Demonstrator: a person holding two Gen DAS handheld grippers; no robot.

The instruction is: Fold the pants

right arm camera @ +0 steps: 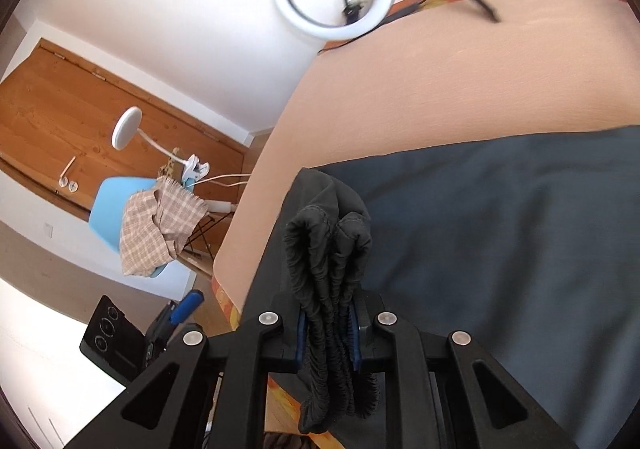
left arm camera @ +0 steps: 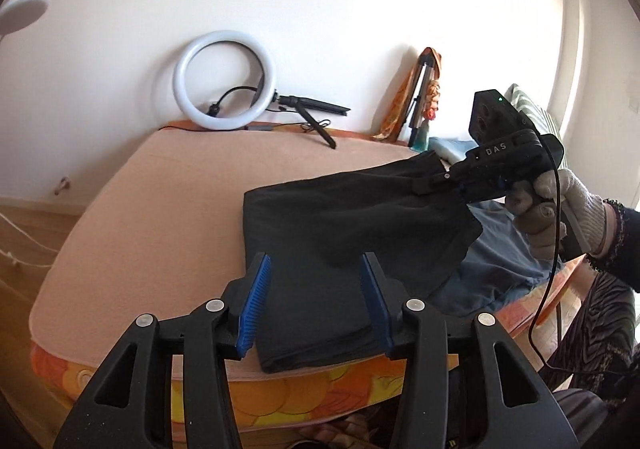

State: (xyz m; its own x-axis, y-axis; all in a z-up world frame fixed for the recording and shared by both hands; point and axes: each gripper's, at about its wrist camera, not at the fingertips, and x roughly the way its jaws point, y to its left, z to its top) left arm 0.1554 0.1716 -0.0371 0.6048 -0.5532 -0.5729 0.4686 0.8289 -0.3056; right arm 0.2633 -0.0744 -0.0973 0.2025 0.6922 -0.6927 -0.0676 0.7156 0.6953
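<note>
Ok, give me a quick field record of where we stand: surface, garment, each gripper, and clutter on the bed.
surface: bed with peach cover
garment: black pants, partly folded, one end lifted off the bed
left gripper: open, jaws either side of the pants' near end, pads not pressing
right gripper: shut on bunched elastic waistband
right hand: gloved, holding that gripper
under pants: blue cloth
clutter: ring light at far edge
</note>
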